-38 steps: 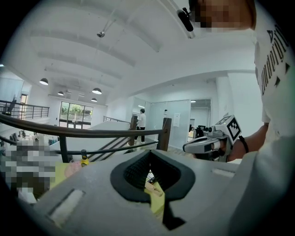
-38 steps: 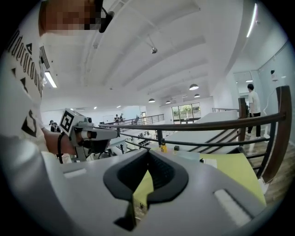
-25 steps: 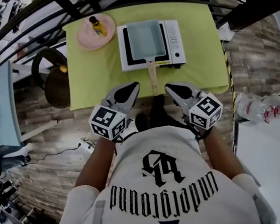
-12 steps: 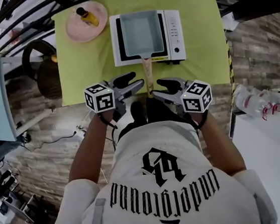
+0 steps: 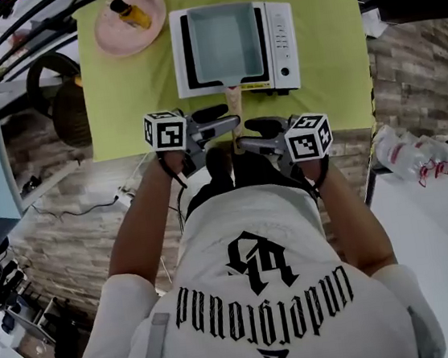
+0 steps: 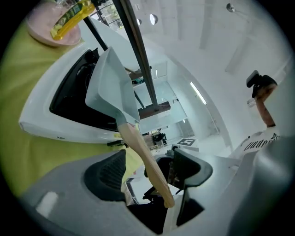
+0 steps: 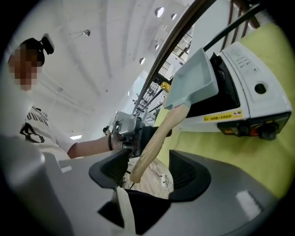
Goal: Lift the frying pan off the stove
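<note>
Both grippers swing in on the pan handle, jaws spread, pan on the stove.

Half a second ago they sat lower and wider apart; now the left gripper (image 5: 229, 117) and right gripper (image 5: 253, 129) have turned inward at mid-frame and face each other across the tip of the pale wooden handle (image 5: 234, 106). Each gripper view shows the handle end between two parted pads, neither pair clamped on it. The pale blue-grey rectangular frying pan (image 5: 226, 42) sits on the white portable tabletop stove (image 5: 280, 37), top centre, on the yellow-green table cover (image 5: 130, 105). At upper left, the round pink plate (image 5: 113, 35) holds a small yellow bottle (image 5: 131, 13) lying on its side, unchanged.
</note>
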Demonstrator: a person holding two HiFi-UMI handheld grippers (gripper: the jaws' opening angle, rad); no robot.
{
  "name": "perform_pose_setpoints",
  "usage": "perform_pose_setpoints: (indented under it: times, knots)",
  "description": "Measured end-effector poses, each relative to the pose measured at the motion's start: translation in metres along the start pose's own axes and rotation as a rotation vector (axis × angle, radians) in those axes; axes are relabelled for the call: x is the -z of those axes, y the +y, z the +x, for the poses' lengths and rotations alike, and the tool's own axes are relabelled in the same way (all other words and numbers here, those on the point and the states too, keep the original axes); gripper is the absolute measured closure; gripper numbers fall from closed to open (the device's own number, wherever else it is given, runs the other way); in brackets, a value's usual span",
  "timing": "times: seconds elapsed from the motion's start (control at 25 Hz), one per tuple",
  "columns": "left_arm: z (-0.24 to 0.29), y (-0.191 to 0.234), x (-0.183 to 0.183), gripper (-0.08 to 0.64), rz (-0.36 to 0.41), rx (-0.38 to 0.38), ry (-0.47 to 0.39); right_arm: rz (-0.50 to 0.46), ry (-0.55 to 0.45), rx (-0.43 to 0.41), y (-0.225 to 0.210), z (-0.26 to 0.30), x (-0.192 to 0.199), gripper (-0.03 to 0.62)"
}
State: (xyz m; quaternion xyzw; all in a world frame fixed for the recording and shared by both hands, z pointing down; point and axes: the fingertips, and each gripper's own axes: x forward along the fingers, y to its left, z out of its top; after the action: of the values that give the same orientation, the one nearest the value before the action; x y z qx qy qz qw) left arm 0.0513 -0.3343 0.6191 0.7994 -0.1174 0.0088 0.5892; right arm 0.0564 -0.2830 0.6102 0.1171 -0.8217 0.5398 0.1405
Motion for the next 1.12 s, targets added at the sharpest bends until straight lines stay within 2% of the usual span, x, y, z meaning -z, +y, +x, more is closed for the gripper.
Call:
perform_pose_setpoints:
  times: [0.32,0.44,0.48,0.6,1.12]
  knots:
    - [0.026,0.011,0.001,0.214,-0.061,0.054,0.038,0.054,0.05,-0.108,0.005,0.025,0.008,0.325]
    - [0.034,0.008,0.006,0.252,-0.036,0.081,0.067,0.073,0.066,-0.149,0.008,0.034,0.013,0.352]
    - [0.036,0.007,0.007,0.3,-0.028,0.09,0.067,0.077,0.069,-0.159,0.008,0.037,0.014,0.369]
    - [0.039,0.004,0.004,0.366,-0.021,0.113,0.052,0.082,0.07,-0.192,0.01,0.04,0.014,0.428]
    - [0.034,-0.011,-0.001,0.368,0.027,0.104,0.034,0.037,0.065,-0.245,0.024,0.034,0.01,0.437]
